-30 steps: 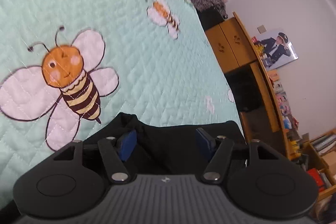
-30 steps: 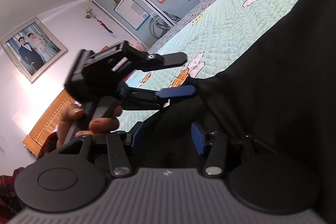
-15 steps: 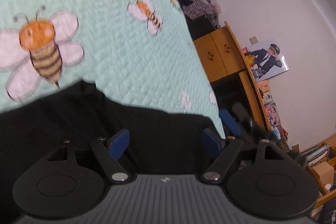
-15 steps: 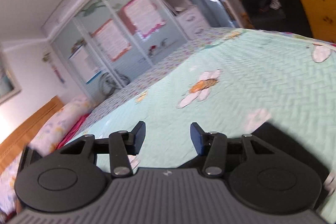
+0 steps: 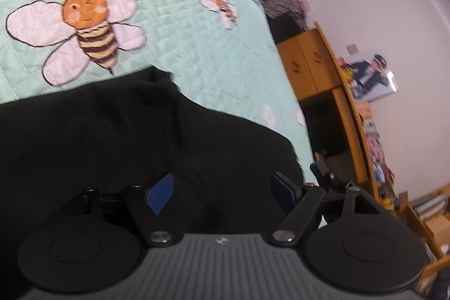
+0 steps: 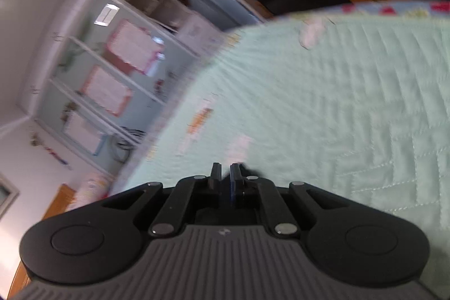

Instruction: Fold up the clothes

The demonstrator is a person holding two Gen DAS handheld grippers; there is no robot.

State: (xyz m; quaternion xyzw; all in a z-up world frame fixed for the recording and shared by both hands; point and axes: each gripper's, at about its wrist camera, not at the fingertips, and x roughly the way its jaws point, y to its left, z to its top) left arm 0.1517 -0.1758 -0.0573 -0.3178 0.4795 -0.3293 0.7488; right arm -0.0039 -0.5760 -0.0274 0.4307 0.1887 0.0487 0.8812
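Black fabric garment lies spread on mint-green quilted bedspread, filling lower half of left wrist view. Left gripper hovers over garment, blue-padded fingers wide apart, nothing between them. Embroidered orange-and-brown bee at 11 o'clock from garment; wooden cabinet at 2 o'clock. Right gripper, view blurred, fingers drawn together; small dark scrap shows at tips, whether cloth is pinched cannot be told. Glass-fronted white wardrobe at 10 o'clock.

Left hand-held gripper: black linkages; ribbed grey body (blue fingertip pads).
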